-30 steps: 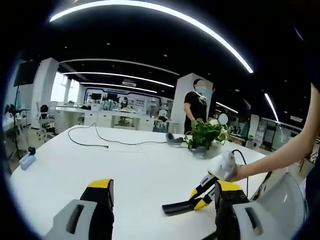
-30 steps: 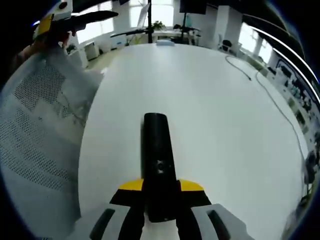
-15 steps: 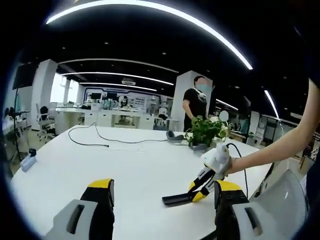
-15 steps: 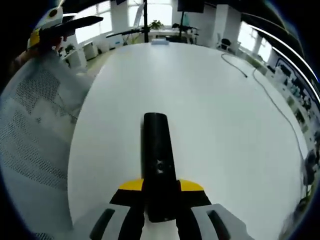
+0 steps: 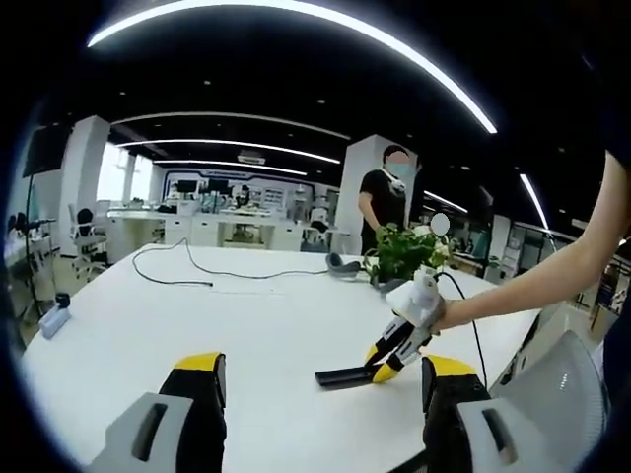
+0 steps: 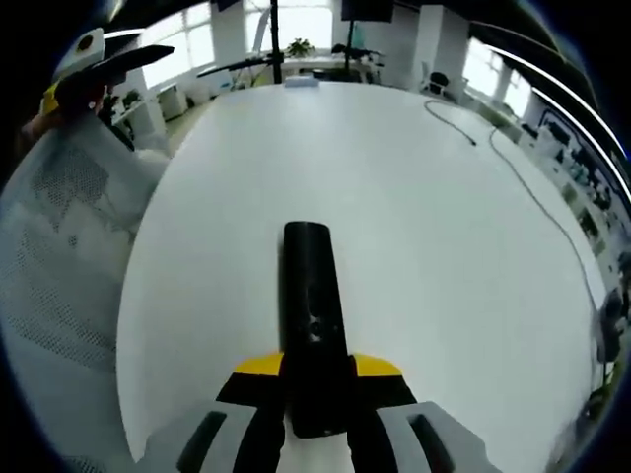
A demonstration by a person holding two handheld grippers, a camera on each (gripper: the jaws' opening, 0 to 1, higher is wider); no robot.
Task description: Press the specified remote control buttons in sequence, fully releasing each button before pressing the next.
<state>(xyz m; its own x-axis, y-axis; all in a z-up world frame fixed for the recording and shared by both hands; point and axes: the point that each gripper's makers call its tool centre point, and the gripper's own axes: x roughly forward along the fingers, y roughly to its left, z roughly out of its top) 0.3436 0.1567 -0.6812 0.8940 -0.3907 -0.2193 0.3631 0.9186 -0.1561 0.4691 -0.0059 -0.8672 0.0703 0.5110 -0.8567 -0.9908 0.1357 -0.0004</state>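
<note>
At the bottom centre of the right gripper view, the right hand-held gripper [image 6: 315, 394] is clenched on the near end of the remote control [image 6: 312, 315], held above the white surface [image 6: 444, 246]. It is judged light, rigid and smooth-sided, best gripped across its narrow sides. The left hand-held gripper [image 5: 315, 414] is released, its jaws wide apart at the lower frame.
</note>
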